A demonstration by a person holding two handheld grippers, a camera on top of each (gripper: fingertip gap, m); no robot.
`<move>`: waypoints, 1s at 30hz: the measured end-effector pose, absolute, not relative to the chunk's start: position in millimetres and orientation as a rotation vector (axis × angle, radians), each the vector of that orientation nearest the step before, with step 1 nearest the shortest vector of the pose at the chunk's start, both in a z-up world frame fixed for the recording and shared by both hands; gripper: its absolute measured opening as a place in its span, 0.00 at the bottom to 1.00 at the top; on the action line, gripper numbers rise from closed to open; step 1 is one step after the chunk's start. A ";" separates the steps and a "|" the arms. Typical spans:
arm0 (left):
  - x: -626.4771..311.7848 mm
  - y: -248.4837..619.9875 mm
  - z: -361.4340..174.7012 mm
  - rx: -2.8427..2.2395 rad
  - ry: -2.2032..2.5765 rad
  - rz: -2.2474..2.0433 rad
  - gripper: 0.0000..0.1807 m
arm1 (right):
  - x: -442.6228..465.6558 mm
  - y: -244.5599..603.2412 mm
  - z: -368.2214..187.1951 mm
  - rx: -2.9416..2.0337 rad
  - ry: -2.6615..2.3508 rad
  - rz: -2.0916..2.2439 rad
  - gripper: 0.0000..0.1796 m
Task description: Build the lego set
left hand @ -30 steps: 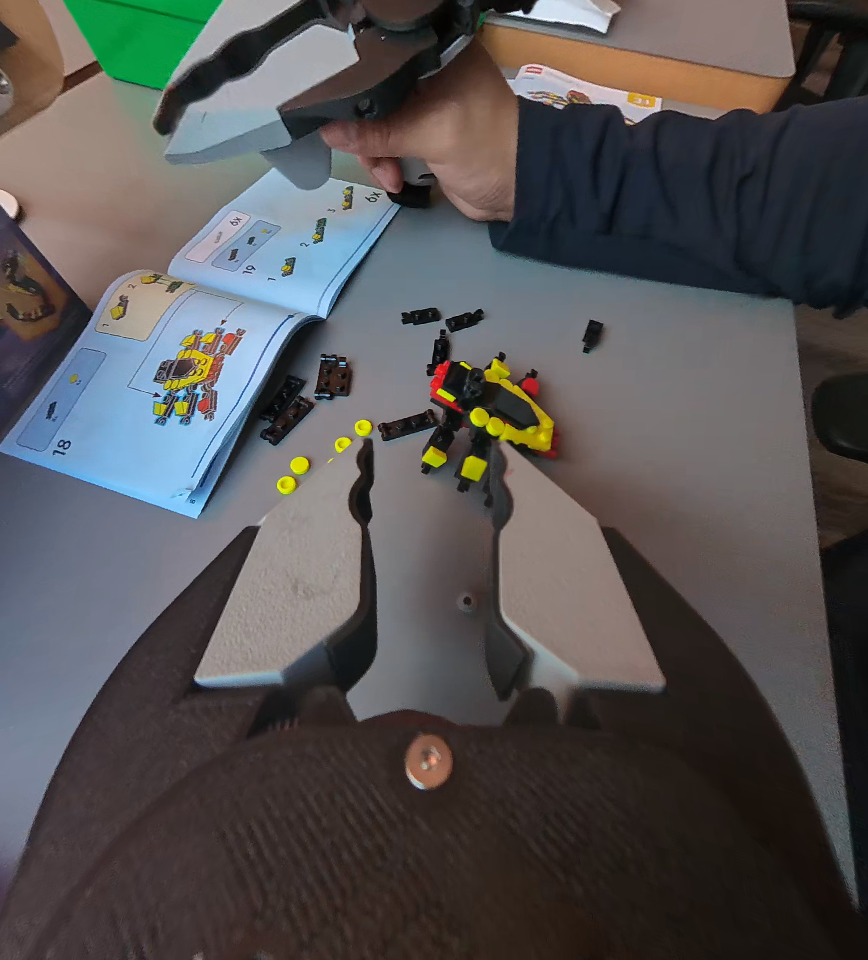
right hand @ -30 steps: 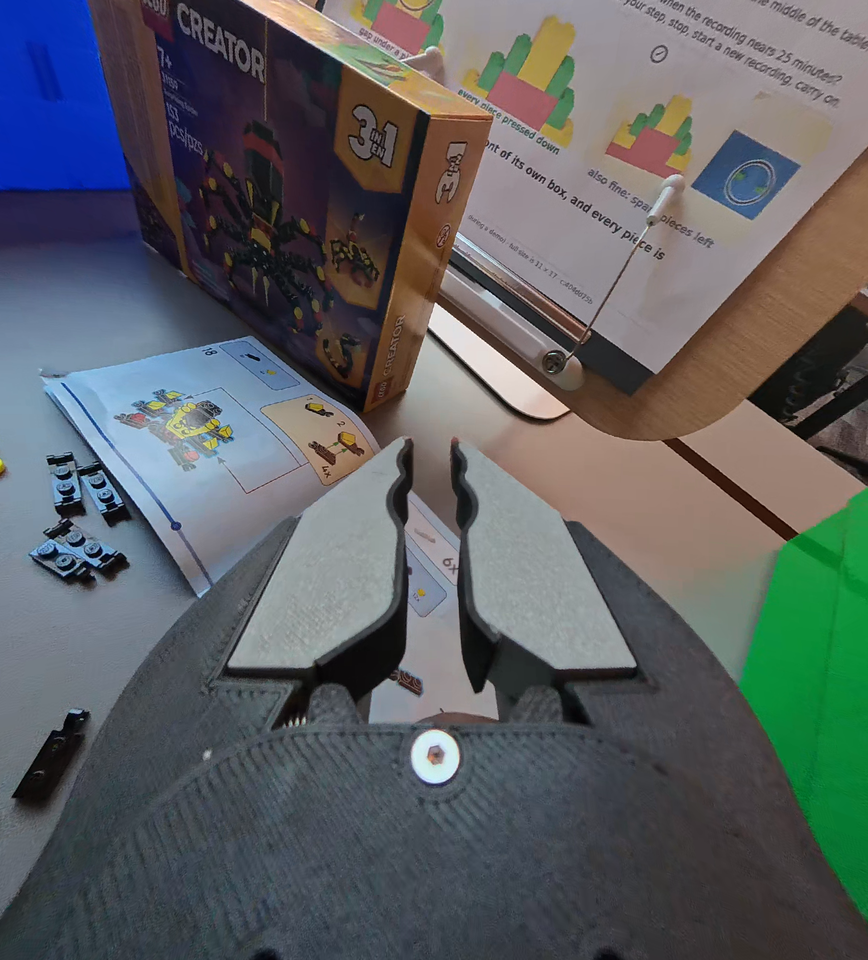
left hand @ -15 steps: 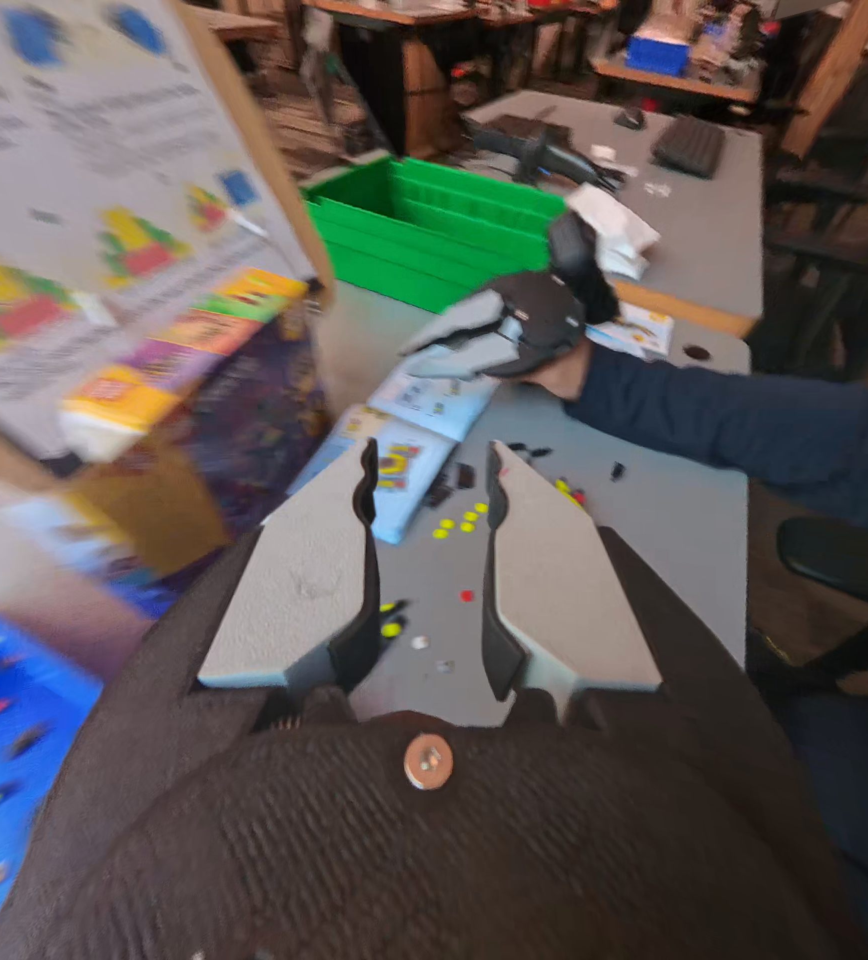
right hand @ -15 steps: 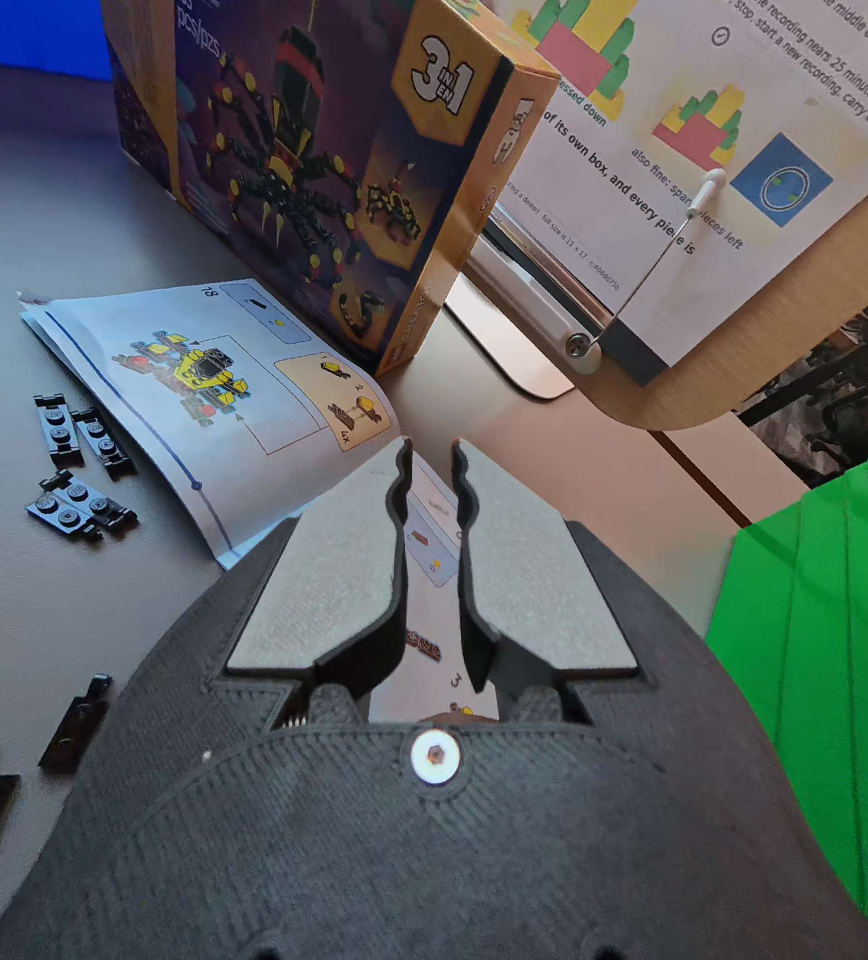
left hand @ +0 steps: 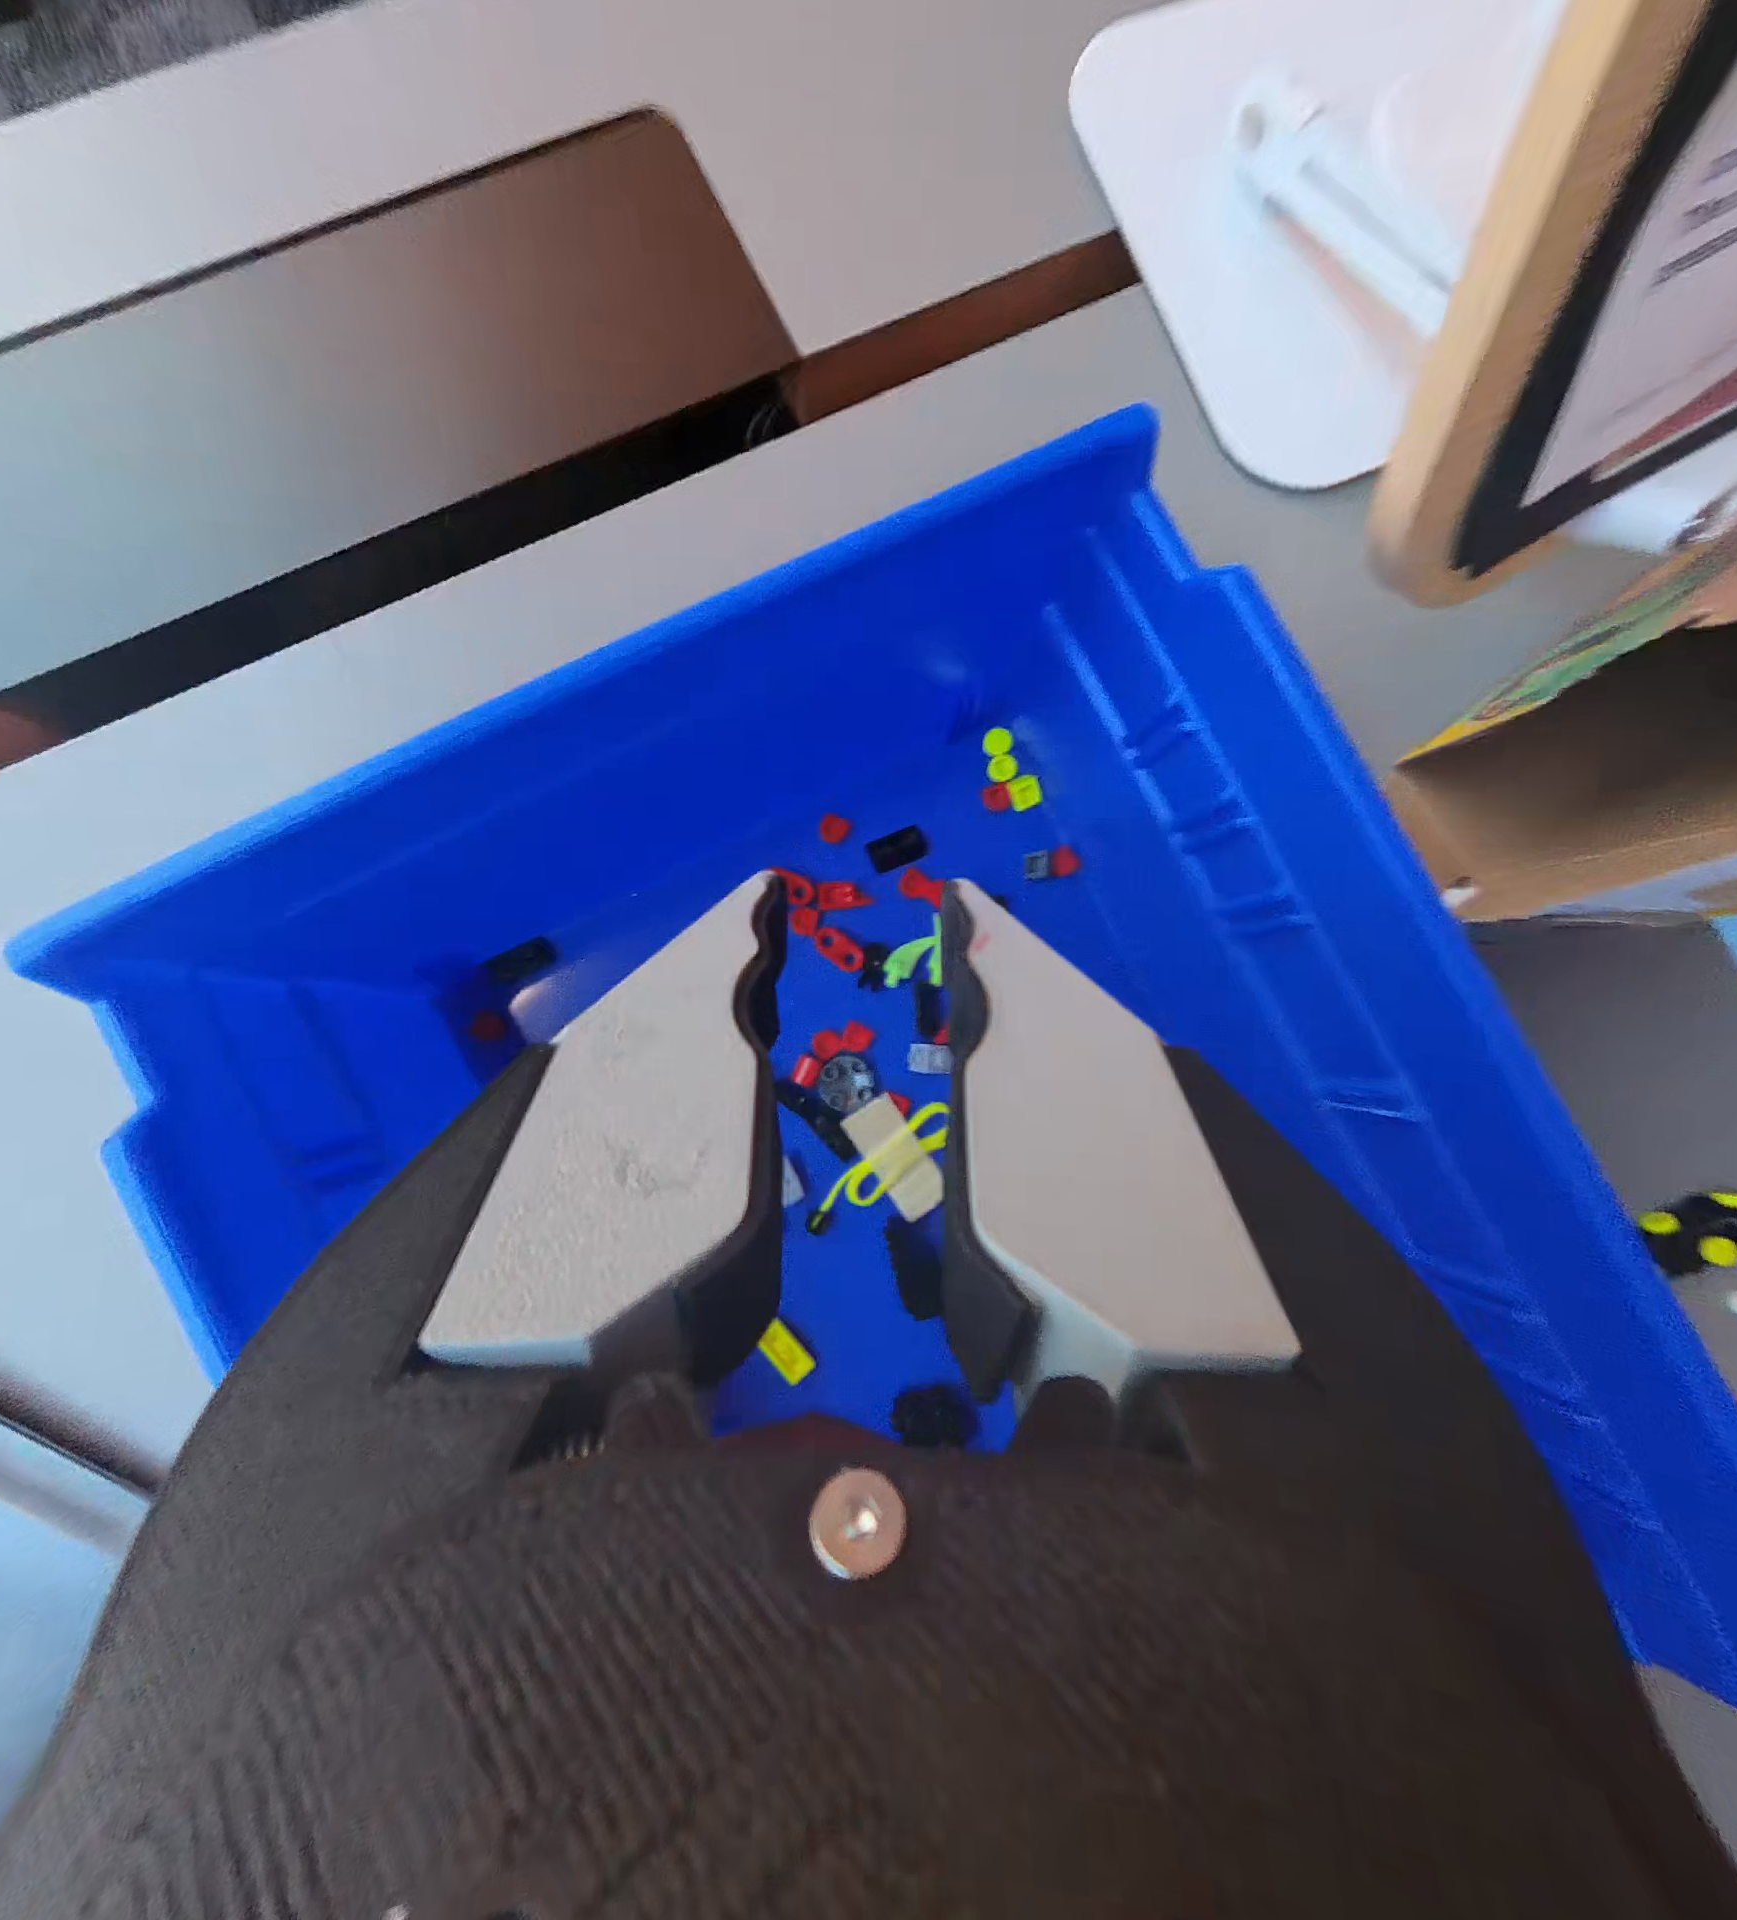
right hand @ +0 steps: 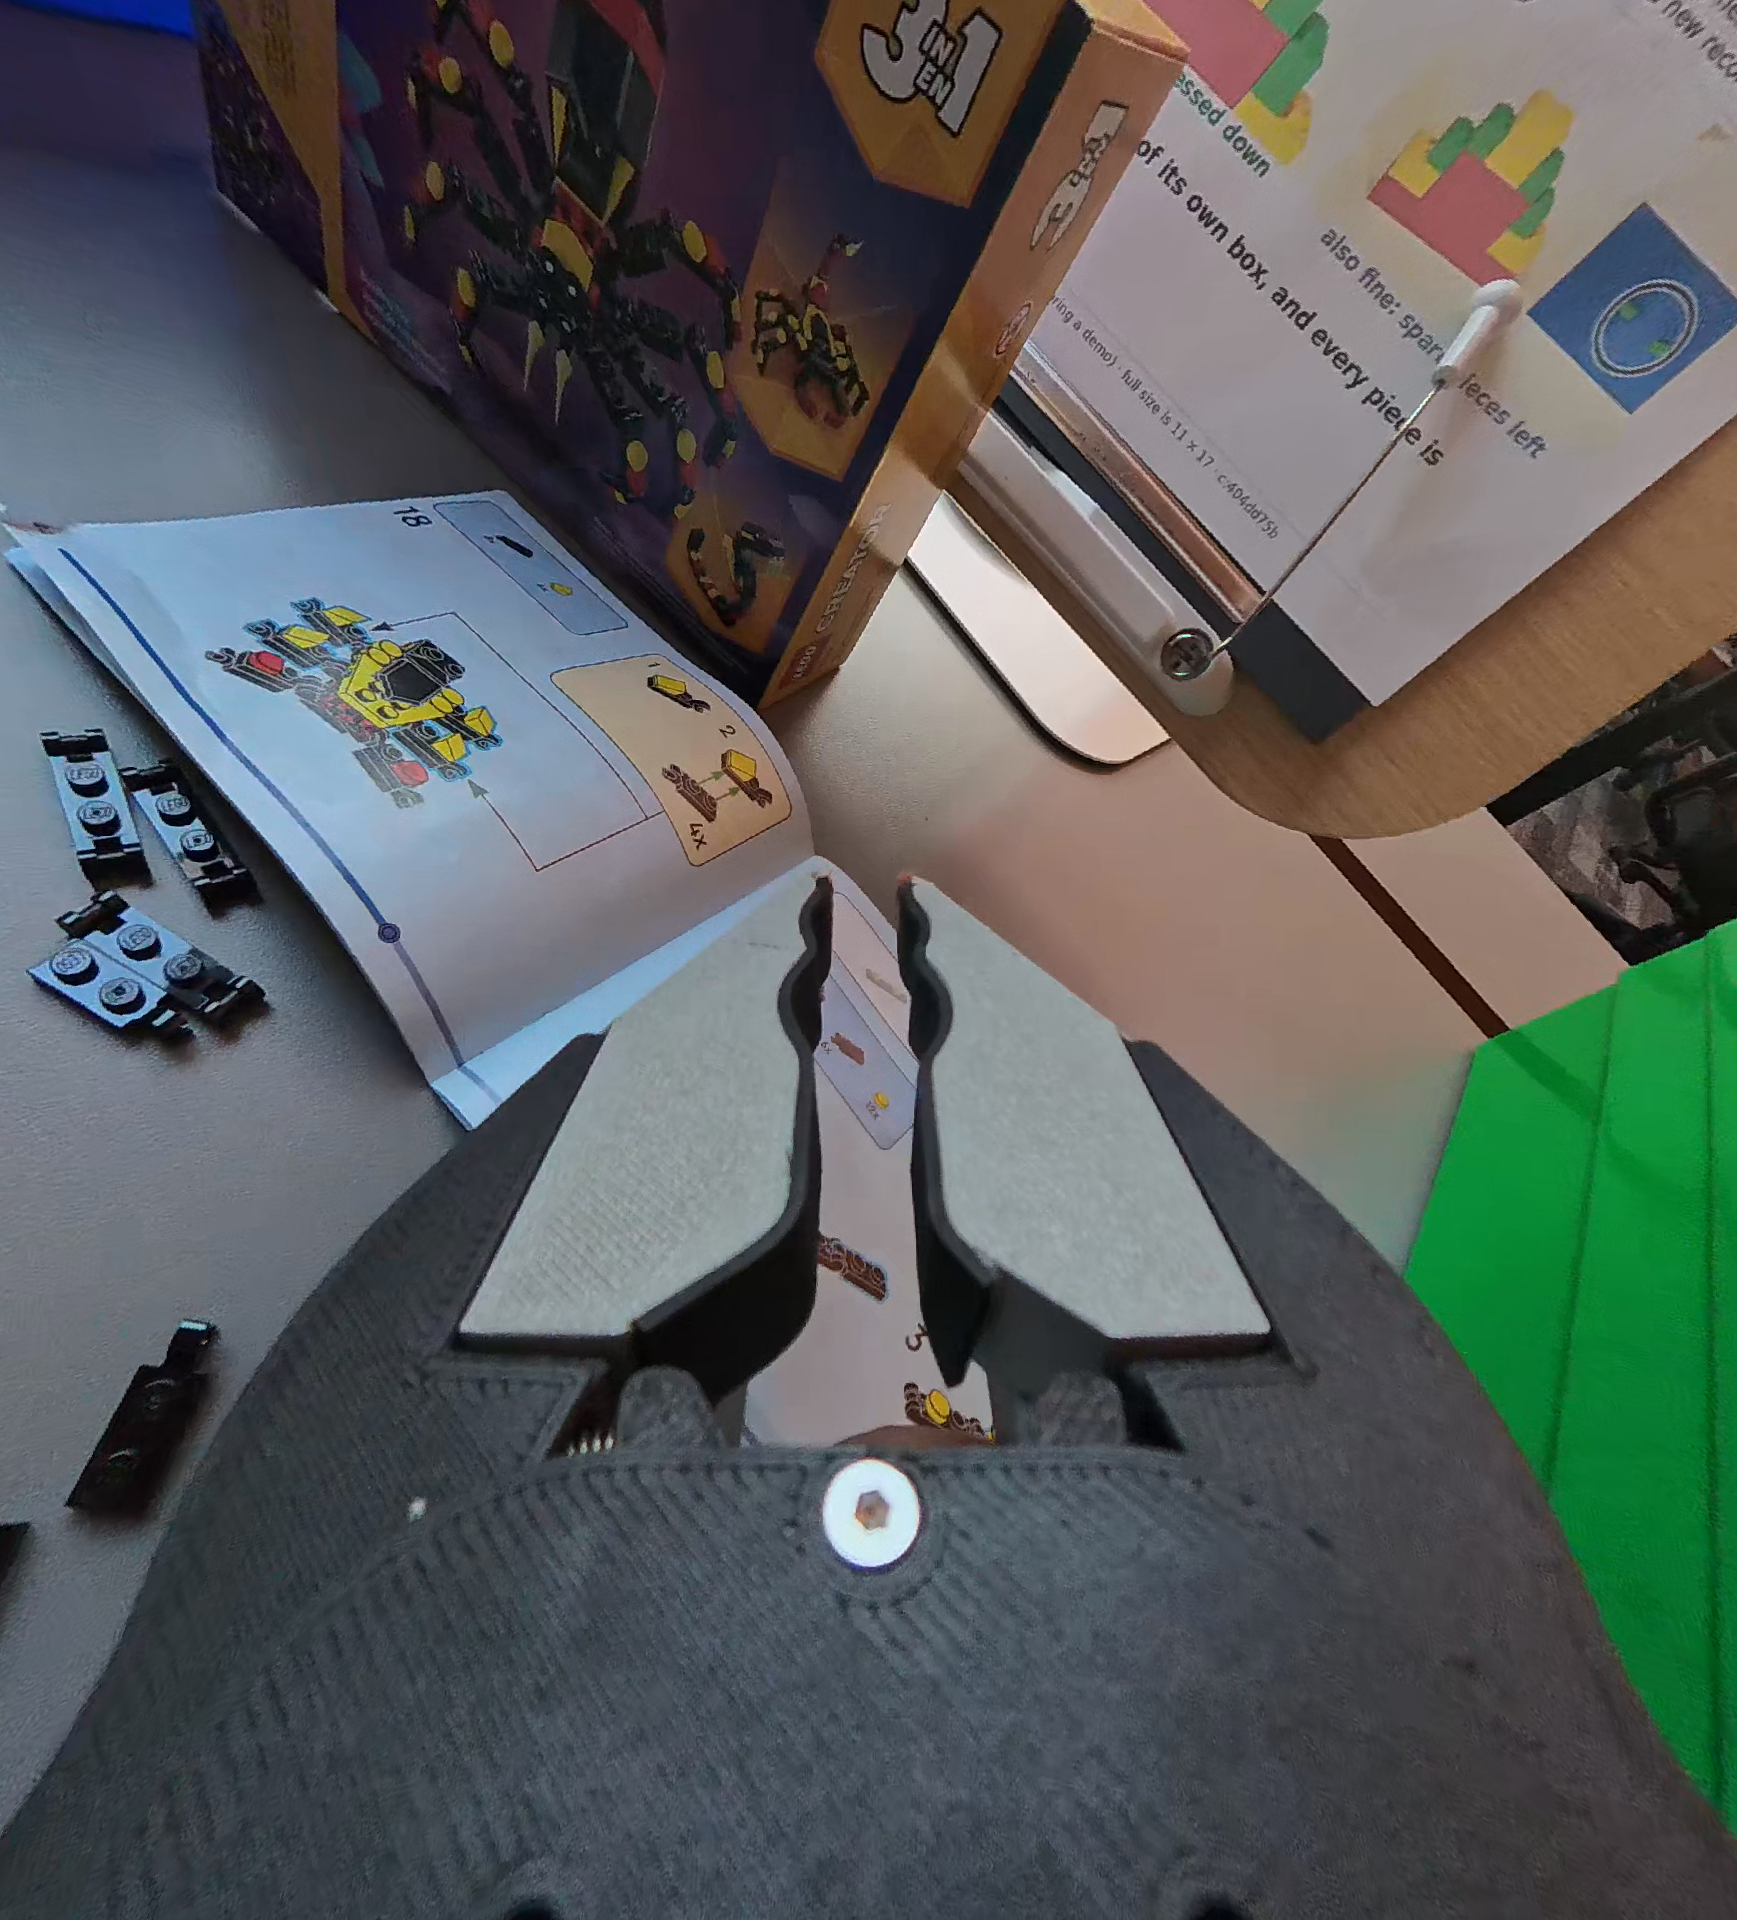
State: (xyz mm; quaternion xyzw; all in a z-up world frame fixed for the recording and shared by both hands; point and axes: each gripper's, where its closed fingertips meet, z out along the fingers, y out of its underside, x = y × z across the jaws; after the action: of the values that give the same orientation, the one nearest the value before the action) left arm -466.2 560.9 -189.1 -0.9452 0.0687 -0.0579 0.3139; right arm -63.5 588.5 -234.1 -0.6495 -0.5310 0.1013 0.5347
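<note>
Left tongs (left hand: 859, 904) apart and empty above blue bin (left hand: 635, 748) of loose bricks (left hand: 833, 935), right tongs (right hand: 862, 883) slightly apart, empty, over instruction booklet (right hand: 407, 727) on worktop (right hand: 116, 416).

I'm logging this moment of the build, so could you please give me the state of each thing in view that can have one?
Left tongs: open, empty, above the blue bin.
Right tongs: open, empty, over the booklet.
Blue bin: holds loose pieces.
Instruction booklet: lying open.
Set box: standing upright.
Black plates: loose on the table.
</note>
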 end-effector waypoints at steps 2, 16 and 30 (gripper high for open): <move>-476.9 564.3 -202.4 -2.543 0.200 -0.104 0.14 | -62.8 590.2 -234.1 -1.550 -1.263 0.244 0.05; -539.6 538.8 -247.2 -2.825 0.213 0.320 0.05 | -64.3 589.2 -237.3 -1.538 -1.294 0.217 0.04; -524.3 534.9 -267.0 -2.903 0.287 0.263 0.04 | -63.6 587.2 -233.7 -1.521 -1.282 0.230 0.03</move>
State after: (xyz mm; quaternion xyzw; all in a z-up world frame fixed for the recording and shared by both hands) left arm -524.3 534.9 -267.0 -0.9855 0.0975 0.0892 0.1063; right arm -63.6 587.2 -233.7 -0.6396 -0.5392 0.0966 0.5394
